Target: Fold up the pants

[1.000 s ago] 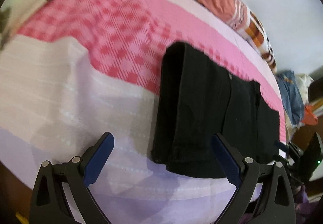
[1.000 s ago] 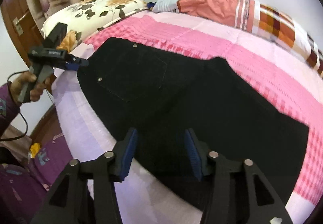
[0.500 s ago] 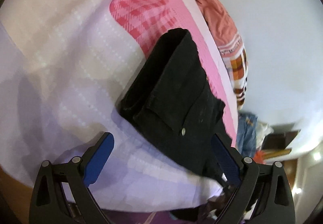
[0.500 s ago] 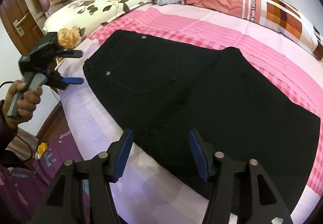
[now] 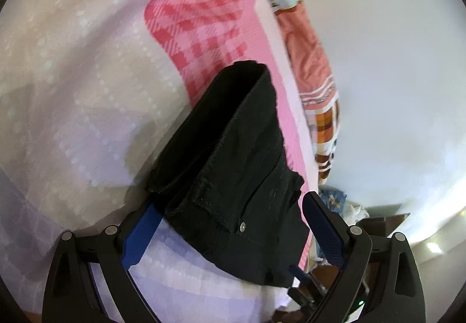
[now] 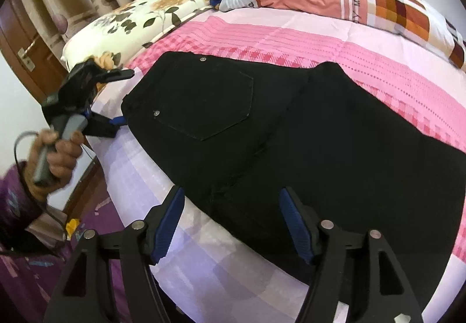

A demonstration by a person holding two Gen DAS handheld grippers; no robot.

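**Black pants flat on the bed, both claws spread**

We held our left gripper point(image 6: 122, 99) wide open at the waistband corner of the black denim pants point(image 6: 291, 142), gripping nothing. The pants lay flat by the near edge of the pink checked bed sheet point(image 6: 335, 49). Our right gripper point(image 6: 233, 221) was opening, pads clear of cloth.

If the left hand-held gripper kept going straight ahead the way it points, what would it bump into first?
Probably the waistband corner of the black denim pants, which already lies between the left hand-held gripper's open blue pads; depth is hard to judge.
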